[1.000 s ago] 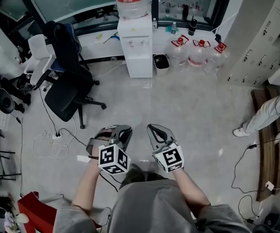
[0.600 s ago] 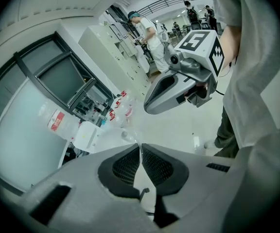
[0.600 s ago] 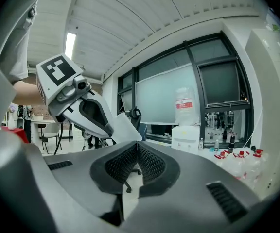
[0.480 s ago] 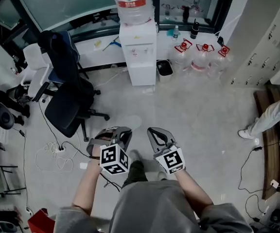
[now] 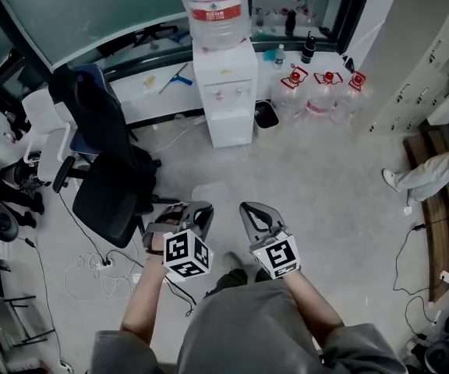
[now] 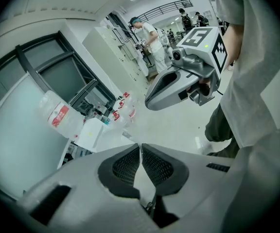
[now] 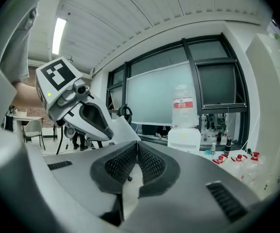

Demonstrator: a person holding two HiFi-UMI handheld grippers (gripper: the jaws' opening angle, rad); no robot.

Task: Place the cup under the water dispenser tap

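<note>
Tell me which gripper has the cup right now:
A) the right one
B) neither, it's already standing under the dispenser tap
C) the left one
C: the left gripper is pinched shut on the wall of the pale cup, which sticks out past its tips in the right gripper view, while the right gripper has its jaws together with nothing between them.

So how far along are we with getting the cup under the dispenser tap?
Done: the left gripper is shut on the wall of the translucent cup. In hand: the cup is held over the floor, with the water dispenser some way ahead. Left: reach it and set the cup under a tap. The right gripper is shut and empty.
</note>
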